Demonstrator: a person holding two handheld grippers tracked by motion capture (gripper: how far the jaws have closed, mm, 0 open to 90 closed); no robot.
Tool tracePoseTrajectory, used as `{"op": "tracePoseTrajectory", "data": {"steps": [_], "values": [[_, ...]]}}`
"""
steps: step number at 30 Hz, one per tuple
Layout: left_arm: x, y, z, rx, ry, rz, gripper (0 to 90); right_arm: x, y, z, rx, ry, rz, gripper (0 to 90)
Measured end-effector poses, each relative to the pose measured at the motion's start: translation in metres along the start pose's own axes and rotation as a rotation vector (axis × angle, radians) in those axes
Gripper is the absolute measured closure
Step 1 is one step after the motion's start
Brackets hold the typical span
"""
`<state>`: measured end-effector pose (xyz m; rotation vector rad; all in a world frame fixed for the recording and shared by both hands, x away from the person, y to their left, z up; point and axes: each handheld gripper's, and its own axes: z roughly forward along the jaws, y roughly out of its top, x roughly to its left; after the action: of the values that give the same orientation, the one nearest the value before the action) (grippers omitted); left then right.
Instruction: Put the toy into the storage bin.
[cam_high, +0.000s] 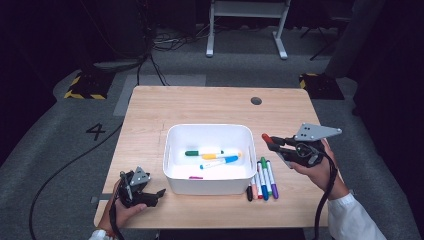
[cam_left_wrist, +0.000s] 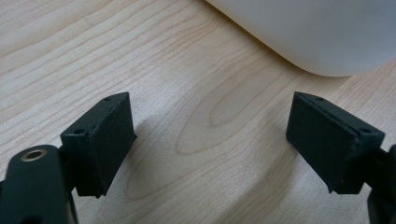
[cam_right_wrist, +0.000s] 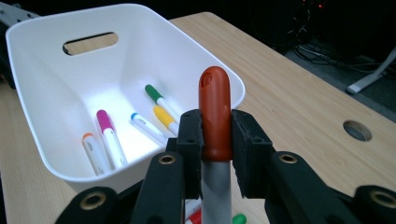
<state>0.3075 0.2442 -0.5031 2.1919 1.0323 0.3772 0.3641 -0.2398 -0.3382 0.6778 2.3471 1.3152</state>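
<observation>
Right gripper (cam_high: 274, 145), clamped on the red marker (cam_right_wrist: 215, 112) at its cap, holds it above the table (cam_high: 210, 105) beside the bin (cam_high: 172, 150). The marker may pivot or slip out, hitting the near rim. Left gripper (cam_left_wrist: 210, 140) rests agape, empty, near the bin's corner; open tabletop lies beyond.

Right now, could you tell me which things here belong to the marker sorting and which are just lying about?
Part of the job:
- red-capped marker, clamped in the right gripper
- white bin with markers inside
- markers on the table beside the bin

Just lying about:
- white frame on the floor
- floor cables
- left gripper, open, idle
</observation>
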Motion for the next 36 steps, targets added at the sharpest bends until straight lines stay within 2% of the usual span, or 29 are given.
{"op": "tracePoseTrajectory", "data": {"steps": [2, 4, 5, 10, 11, 14, 16, 28, 36], "values": [[0.000, 0.000, 0.000, 0.000, 0.000, -0.001, 15.3, 0.002, 0.008, 0.002, -0.004, 0.006, -0.029, 75.0], [0.000, 0.000, 0.000, 0.001, -0.002, 0.000, 15.3, 0.004, 0.012, 0.003, -0.009, 0.013, -0.022, 74.9], [0.000, 0.000, 0.000, 0.001, -0.002, 0.000, 15.3, 0.008, 0.022, 0.005, -0.016, 0.025, -0.029, 75.0], [0.000, 0.000, 0.000, 0.001, -0.002, 0.000, 15.3, 0.013, 0.039, 0.008, -0.026, 0.042, -0.052, 75.0], [0.000, 0.000, 0.000, 0.001, -0.002, 0.000, 15.4, 0.016, 0.046, 0.011, -0.025, 0.050, -0.066, 74.9], [0.000, 0.000, 0.000, 0.001, -0.002, 0.000, 15.3, 0.018, 0.052, 0.015, -0.023, 0.060, -0.081, 74.9], [0.000, 0.000, 0.000, 0.001, -0.003, -0.001, 15.3, 0.021, 0.059, 0.021, -0.025, 0.085, -0.099, 74.9], [0.000, 0.000, 0.000, 0.001, -0.003, 0.000, 15.3, 0.035, 0.077, 0.046, 0.001, 0.141, -0.131, 74.9], [0.000, 0.000, 0.000, 0.002, -0.005, 0.003, 15.3, 0.053, 0.083, 0.071, 0.051, 0.185, -0.165, 74.9]]}}
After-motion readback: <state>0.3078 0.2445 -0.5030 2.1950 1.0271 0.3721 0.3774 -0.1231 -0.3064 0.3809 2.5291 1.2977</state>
